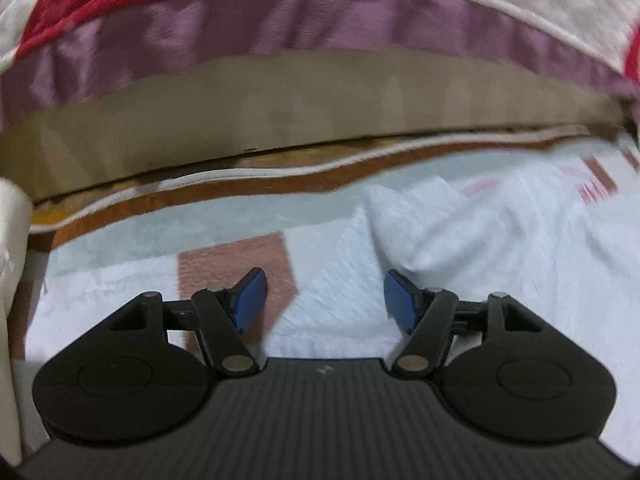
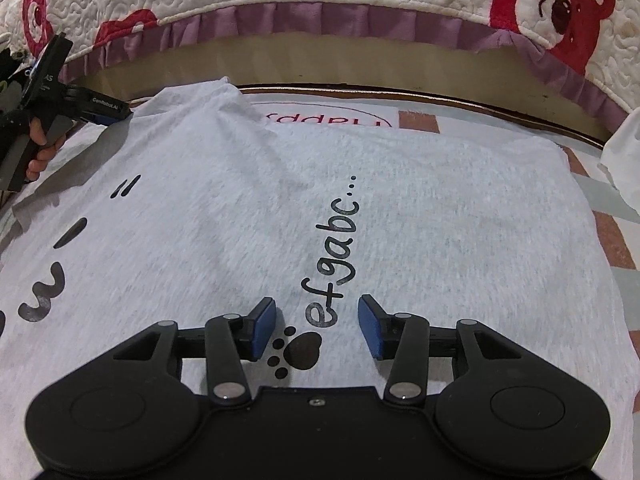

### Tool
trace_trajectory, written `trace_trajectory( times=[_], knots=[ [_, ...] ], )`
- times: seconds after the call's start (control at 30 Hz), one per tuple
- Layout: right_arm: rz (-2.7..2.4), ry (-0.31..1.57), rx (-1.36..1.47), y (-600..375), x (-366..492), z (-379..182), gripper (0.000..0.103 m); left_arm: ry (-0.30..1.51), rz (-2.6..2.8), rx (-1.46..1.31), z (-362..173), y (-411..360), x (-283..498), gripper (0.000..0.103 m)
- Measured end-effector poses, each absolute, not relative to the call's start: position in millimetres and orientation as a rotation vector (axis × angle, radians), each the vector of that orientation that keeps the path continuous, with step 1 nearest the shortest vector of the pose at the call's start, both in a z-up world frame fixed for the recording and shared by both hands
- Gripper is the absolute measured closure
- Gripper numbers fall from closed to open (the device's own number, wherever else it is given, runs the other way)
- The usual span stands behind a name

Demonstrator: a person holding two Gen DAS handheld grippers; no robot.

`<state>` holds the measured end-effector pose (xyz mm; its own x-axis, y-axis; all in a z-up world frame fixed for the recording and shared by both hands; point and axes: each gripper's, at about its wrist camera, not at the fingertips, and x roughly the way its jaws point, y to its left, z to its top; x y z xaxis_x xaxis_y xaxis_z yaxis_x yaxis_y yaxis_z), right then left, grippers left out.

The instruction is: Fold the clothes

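Note:
A light grey T-shirt (image 2: 420,208) with black print "efgabc..." and a paw mark lies spread flat on a patterned mat. My right gripper (image 2: 317,322) is open and empty just above the shirt's print. My left gripper (image 1: 325,294) is open and empty, low over the mat beside a raised fold of the shirt (image 1: 460,224). The left gripper also shows in the right wrist view (image 2: 108,114) at the shirt's far left corner, held by a hand.
A bed edge with a cream quilt with red bears and a purple frill (image 2: 360,20) runs along the far side. The mat (image 1: 236,264) has an orange-brown border. A white cloth (image 2: 624,152) lies at the right.

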<state>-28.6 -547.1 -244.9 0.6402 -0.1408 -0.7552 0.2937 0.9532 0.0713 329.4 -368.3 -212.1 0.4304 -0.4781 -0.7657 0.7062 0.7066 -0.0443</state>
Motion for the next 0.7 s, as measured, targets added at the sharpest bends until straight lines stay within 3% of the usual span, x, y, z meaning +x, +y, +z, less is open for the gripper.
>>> trace_trajectory(
  times=[0.03, 0.07, 0.23, 0.37, 0.47, 0.57, 0.63, 0.7],
  knots=[
    [-0.249, 0.842, 0.193, -547, -29, -245, 0.050, 0.837, -0.794, 0.321, -211, -369, 325, 0.076],
    [-0.248, 0.842, 0.192, -547, -29, -245, 0.050, 0.825, -0.820, 0.338, -209, -370, 321, 0.097],
    [-0.249, 0.846, 0.185, -546, -28, -245, 0.049, 0.663, -0.748, 0.370, -184, -362, 299, 0.101],
    [-0.247, 0.861, 0.179, -547, -28, -242, 0.049, 0.512, -0.570, 0.193, -152, -330, 295, 0.101],
    [-0.246, 0.856, 0.180, -547, -29, -243, 0.048, 0.470, -0.427, 0.234, -156, -328, 297, 0.103],
    [-0.246, 0.859, 0.177, -546, -28, -242, 0.048, 0.524, -0.377, 0.289, -166, -331, 304, 0.100],
    [-0.244, 0.864, 0.177, -547, -28, -242, 0.048, 0.590, -0.489, 0.242, -164, -322, 296, 0.091],
    [-0.243, 0.865, 0.179, -547, -28, -242, 0.048, 0.641, -0.566, 0.227, -163, -312, 280, 0.058]
  ],
)
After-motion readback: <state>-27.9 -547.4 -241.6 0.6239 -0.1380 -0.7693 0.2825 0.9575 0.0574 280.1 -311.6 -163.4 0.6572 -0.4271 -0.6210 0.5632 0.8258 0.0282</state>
